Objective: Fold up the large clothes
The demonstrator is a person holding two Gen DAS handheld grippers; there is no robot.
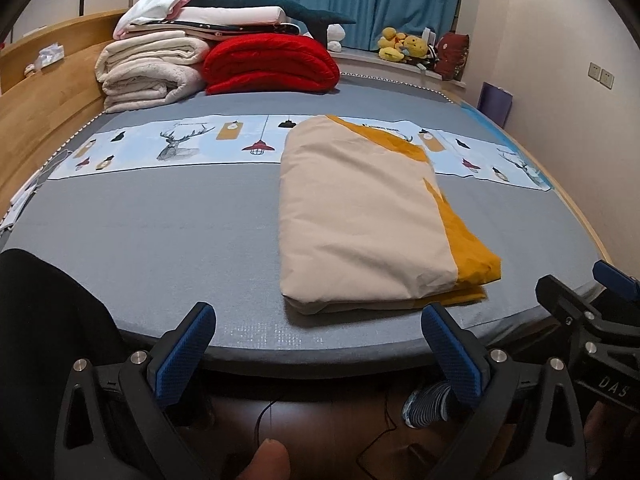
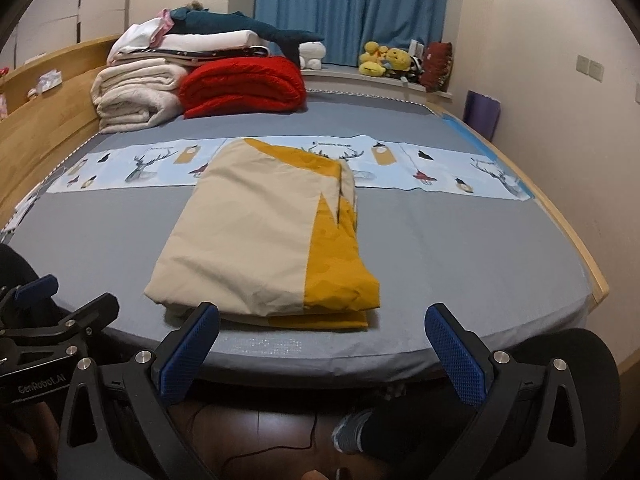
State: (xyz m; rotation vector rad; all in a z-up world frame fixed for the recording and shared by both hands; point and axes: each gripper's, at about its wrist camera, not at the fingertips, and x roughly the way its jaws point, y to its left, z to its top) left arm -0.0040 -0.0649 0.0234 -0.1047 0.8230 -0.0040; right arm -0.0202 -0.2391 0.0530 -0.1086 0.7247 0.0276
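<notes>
Grey bedding covers the bed (image 2: pixel 460 264), with a printed deer strip (image 1: pixel 168 146) across it. Folded beige-and-mustard cloth (image 2: pixel 256 236) lies near the front edge, at 12 o'clock from the right tool (image 2: pixel 322 320). Both the right and left tool (image 1: pixel 318 320) stand spread apart, empty. Folded blankets (image 1: pixel 152 68), a red quilt (image 1: pixel 272 64) sit at 11 o'clock.

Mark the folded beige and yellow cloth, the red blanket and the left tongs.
folded beige and yellow cloth (image 2: pixel 248 236), right wrist view, beige top panel.
red blanket (image 1: pixel 272 64), left wrist view, top fold.
left tongs (image 1: pixel 320 344), left wrist view, midway between tips.
</notes>
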